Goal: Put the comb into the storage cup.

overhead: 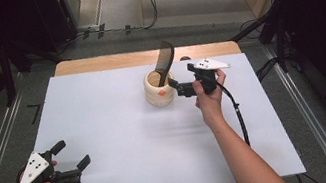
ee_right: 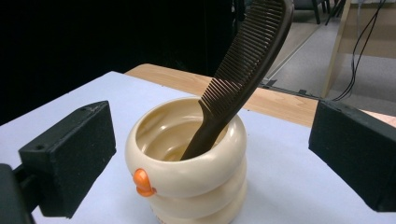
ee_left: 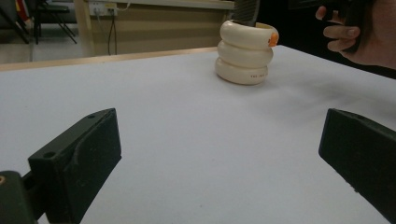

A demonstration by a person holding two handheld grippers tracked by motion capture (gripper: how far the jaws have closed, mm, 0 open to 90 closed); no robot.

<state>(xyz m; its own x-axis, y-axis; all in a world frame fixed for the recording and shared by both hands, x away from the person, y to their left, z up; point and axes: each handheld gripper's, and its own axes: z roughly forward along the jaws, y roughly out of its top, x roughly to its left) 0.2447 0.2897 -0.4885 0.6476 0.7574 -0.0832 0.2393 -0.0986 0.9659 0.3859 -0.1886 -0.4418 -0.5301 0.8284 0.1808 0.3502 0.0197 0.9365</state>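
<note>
Comb (ee_right: 243,74) upright in cream cup (ee_right: 187,186), both grippers' fingers wide (nothing held).

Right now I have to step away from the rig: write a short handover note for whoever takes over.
Right hand-held gripper: open, nothing between the jaws, level beside the cream ringed cup and pointing at it.
Left hand-held gripper: open, holding nothing, at the near left corner of the white table.
Dark comb: handle down in the cup, leaning on the rim, teeth up.
Done: the comb looks placed and free of any grip.
Left: probably only drawing the right hand away.
</note>
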